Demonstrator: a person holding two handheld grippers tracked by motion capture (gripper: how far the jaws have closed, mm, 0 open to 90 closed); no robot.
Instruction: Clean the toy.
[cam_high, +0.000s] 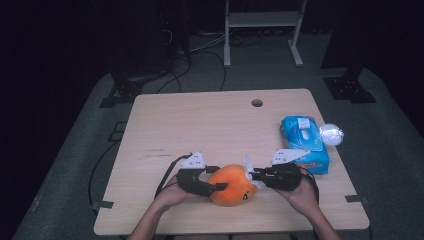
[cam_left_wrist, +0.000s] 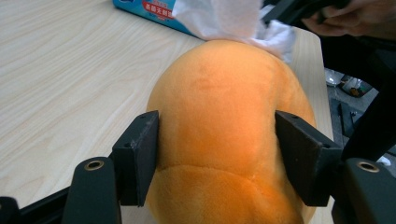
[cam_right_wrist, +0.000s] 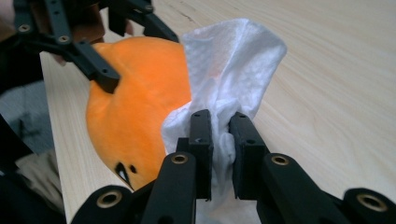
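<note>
My left gripper clamps the orange plush at the near table edge while my right gripper pinches a tissue against its side.

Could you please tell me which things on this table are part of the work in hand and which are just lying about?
In use:
- orange plush toy, clamped by the left gripper
- white tissue, pinched in the right gripper against the toy

Lying about:
- blue tissue pack
- clear ball beside the pack
</note>
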